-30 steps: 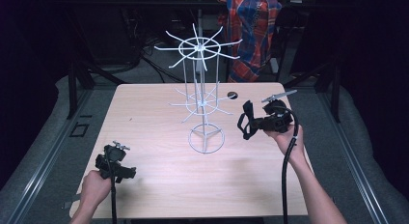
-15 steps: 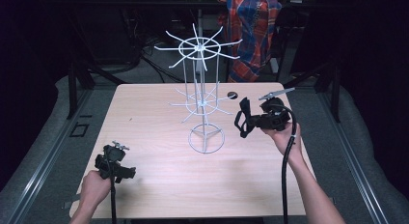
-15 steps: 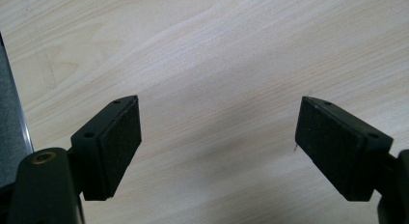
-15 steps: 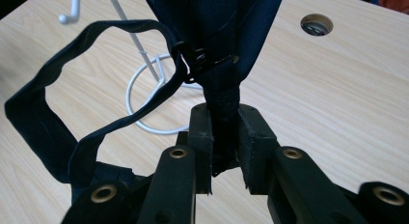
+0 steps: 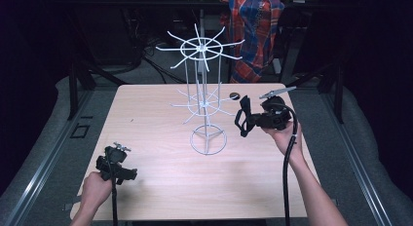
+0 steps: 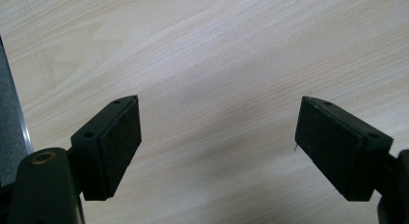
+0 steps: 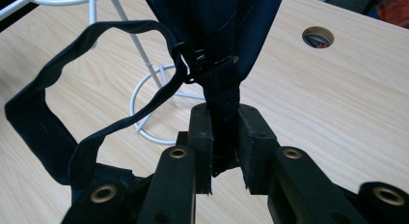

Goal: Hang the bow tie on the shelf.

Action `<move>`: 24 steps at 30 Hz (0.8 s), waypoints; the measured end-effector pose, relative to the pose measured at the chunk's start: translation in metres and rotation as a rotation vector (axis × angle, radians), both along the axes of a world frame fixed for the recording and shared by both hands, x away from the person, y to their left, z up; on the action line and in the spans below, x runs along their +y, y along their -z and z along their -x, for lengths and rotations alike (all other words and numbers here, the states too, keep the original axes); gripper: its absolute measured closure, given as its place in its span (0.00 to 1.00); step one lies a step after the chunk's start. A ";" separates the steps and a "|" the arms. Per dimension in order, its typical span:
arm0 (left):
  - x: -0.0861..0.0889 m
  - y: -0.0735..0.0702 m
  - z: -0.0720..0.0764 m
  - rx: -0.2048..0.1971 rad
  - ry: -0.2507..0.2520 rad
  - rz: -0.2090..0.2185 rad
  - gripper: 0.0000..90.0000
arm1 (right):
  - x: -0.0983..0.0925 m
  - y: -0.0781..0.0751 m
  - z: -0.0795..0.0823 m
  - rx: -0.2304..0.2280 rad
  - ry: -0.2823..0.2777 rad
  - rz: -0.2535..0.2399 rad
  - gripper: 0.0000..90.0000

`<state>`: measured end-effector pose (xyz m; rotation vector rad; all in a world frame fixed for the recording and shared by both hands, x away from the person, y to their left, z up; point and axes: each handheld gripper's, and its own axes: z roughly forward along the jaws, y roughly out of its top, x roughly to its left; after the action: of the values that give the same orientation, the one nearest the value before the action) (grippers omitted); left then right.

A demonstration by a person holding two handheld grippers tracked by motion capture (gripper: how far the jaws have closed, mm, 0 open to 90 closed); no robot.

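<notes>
A white wire display rack (image 5: 203, 97) with radiating hooks stands mid-table on a ring base (image 7: 147, 113). My right gripper (image 5: 249, 120) is held above the table just right of the rack, shut on a dark navy strap (image 7: 222, 64). The strap (image 5: 242, 120) has a buckle and a loose loop (image 7: 58, 122) hanging to the left. My left gripper (image 5: 122, 172) rests low near the table's front left corner. In the left gripper view its black pads (image 6: 120, 137) stand wide apart over bare wood, holding nothing (image 6: 217, 137).
The light wooden table (image 5: 160, 187) has a round cable hole (image 5: 234, 95) at its back, right of the rack. A person in a plaid shirt (image 5: 255, 26) stands behind the table. Dark floor and metal rails surround it.
My right gripper has drifted slightly left toward the rack with the strap. The left gripper has not moved.
</notes>
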<state>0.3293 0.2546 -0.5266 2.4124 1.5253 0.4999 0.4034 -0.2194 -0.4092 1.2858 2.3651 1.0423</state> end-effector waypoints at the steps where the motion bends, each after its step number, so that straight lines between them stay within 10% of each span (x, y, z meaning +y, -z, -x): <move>1: 0.000 0.000 0.000 0.000 0.000 0.000 0.19 | 0.001 0.000 0.000 -0.003 0.000 -0.001 0.86; 24: 0.002 0.001 0.001 0.005 -0.004 0.001 0.19 | 0.020 0.010 -0.012 0.034 -0.027 0.025 0.86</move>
<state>0.3283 0.2568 -0.5273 2.4124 1.5323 0.4944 0.4155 -0.1998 -0.4194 1.2763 2.4198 1.0031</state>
